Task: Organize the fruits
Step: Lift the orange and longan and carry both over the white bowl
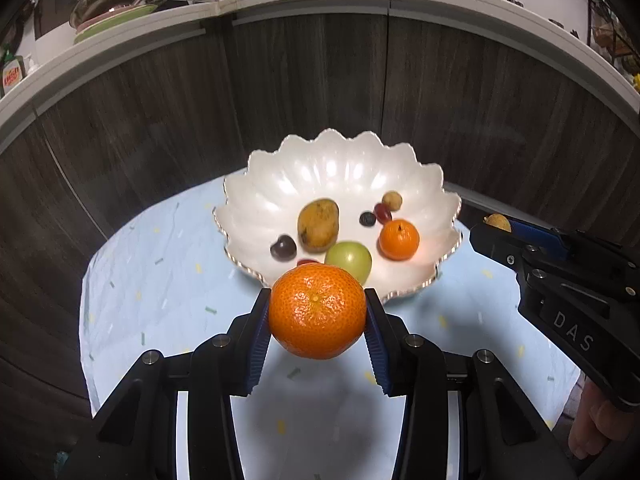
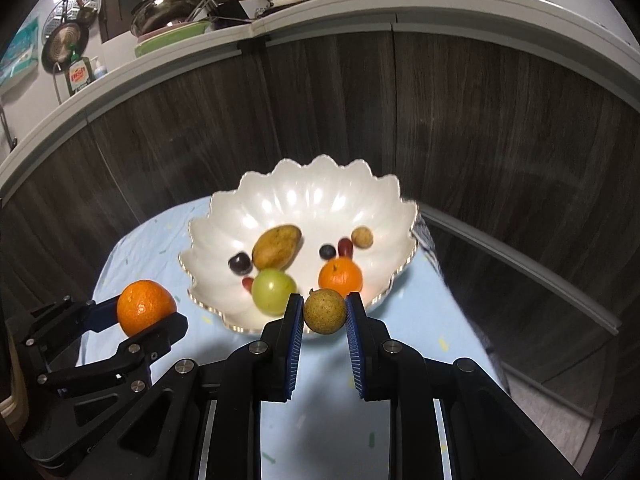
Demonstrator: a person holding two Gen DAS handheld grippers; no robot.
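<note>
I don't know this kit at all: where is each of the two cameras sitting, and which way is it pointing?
Left wrist view: sits on the left gripper, looking forward along its fingers at the tangerine it holds and the scalloped white bowl; the right gripper enters from the right edge.
Right wrist view: sits on the right gripper, facing the same bowl over the small brownish round fruit it holds; the left gripper shows at lower left.
Shared: bowl, its fruit, blue tablecloth, both grippers.
</note>
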